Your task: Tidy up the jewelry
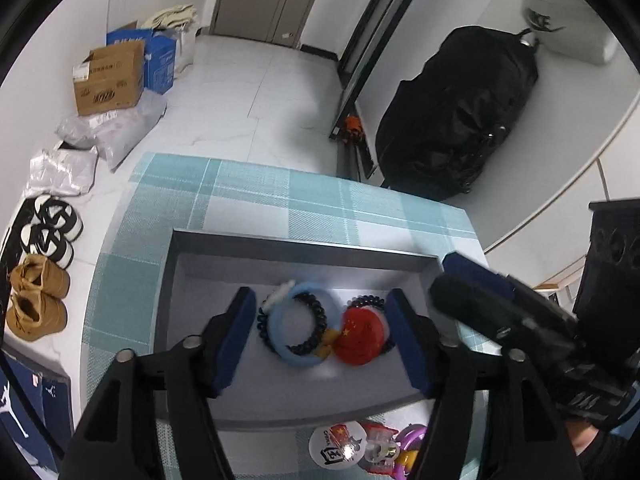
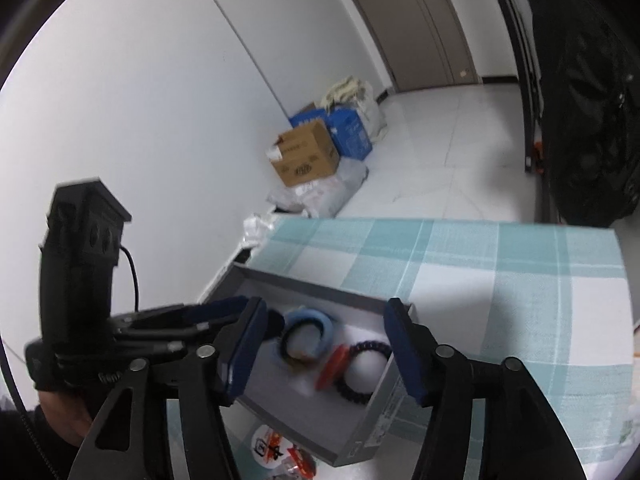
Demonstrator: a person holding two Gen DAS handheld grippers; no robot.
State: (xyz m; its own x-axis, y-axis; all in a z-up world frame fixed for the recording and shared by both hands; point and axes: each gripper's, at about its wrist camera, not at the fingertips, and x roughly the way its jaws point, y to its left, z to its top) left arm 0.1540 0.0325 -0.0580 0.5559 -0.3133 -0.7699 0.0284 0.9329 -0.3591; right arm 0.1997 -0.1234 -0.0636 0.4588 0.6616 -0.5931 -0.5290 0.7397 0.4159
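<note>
1. Shallow grey cardboard box (image 1: 224, 246) resting on a table under a teal-and-white checked cloth (image 1: 248, 192), open side up.
2. Inside the box: a light-blue fuzzy ring-shaped hair tie (image 1: 298, 322) lying flat, with a dark beaded bracelet (image 1: 308, 320) partly over it; just to the right, touching, a round red badge with yellow stars (image 1: 358, 338) lying over a dark coiled hair band (image 1: 366, 302).
3. Left gripper (image 1: 322, 334) hovering over the box with blue-padded fingers (image 1: 236, 334) spread apart, the hair tie and badge framed between them below; nothing gripped.
4. Right gripper (image 2: 326, 354) also poised over the box from the right side, pads (image 2: 404, 354) standing wide and holding nothing; the same jewelry visible in the gap, somewhat blurred.
5. Outside the box on the near cloth: a white round badge (image 1: 336, 446) with red print, a clear-and-red hair clip (image 1: 380, 446) and a purple-and-yellow plastic ring (image 1: 412, 440), close together.
6. On the pale tiled floor beyond: a brown cardboard carton (image 1: 110, 80), tan boots (image 1: 38, 296) and a large black bag (image 1: 456, 112) against the wall.
</note>
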